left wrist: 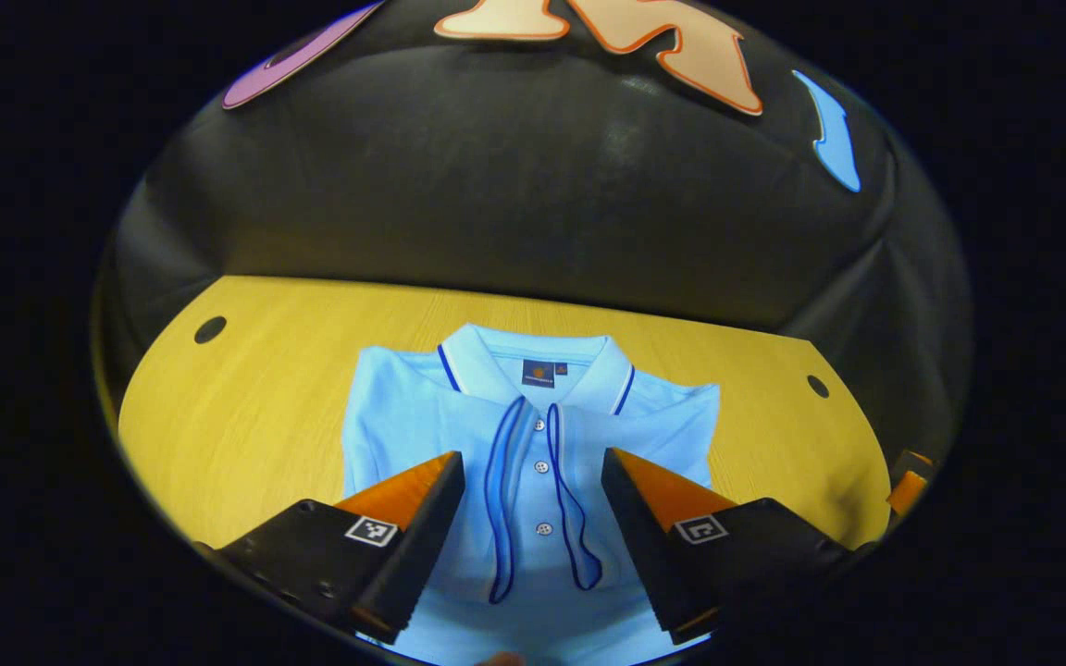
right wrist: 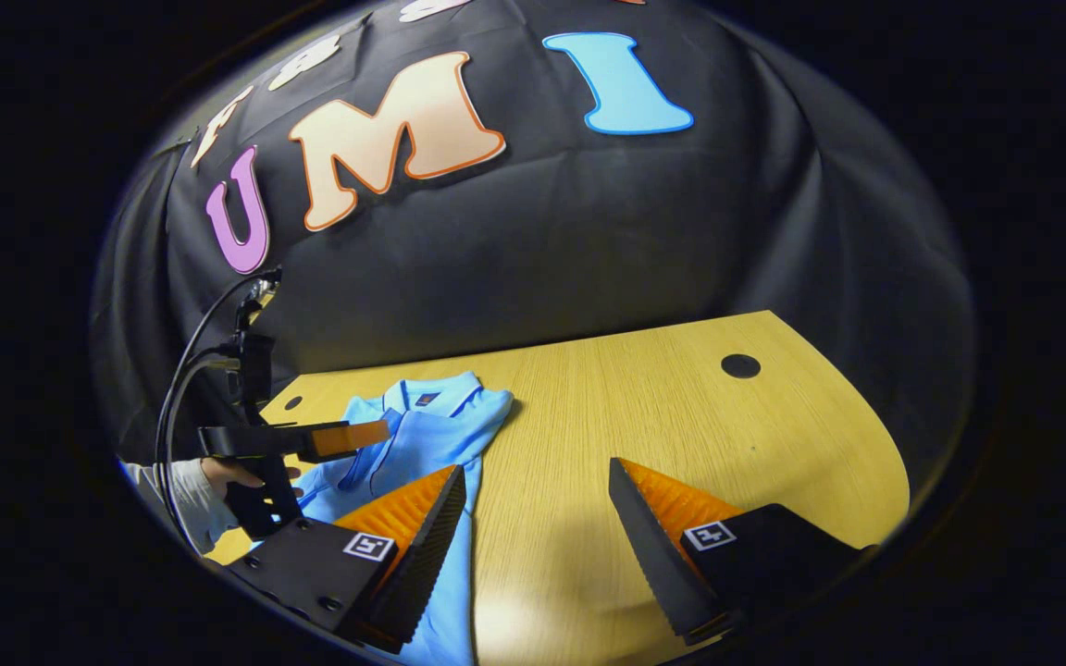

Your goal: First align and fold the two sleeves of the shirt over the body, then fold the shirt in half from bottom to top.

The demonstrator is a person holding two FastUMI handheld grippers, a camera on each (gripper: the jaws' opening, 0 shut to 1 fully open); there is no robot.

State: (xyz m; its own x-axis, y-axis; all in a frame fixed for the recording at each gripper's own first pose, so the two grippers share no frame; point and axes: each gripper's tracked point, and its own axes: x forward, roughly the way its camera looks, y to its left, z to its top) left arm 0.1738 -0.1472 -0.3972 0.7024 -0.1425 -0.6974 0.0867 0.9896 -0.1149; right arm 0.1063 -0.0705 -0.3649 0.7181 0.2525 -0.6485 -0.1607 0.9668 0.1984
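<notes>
Shirt (left wrist: 533, 435) sits centre-bottom in the left gripper view, flat on the wooden table (left wrist: 246, 407), collar toward the top of the frame; both sleeves (left wrist: 496, 499) look already folded in, their dark-trimmed cuffs lying either side of the button placket. We judge the step in hand is the bottom-to-top fold. To do it well, we'd take the two hem corners, one per gripper, lift evenly, carry them to just below the collar, and keep the sleeves from sliding out. Left gripper (left wrist: 533, 518) hovers over the placket, fingers spread, gripping nothing. In the right gripper view the right gripper (right wrist: 538, 527) is spread too, over bare table at bottom centre, shirt at lower left. Hem is below the frame edge, so we can't check it. Table holes (left wrist: 210, 329) sit well apart from the shirt; nothing blocks the fold.
</notes>
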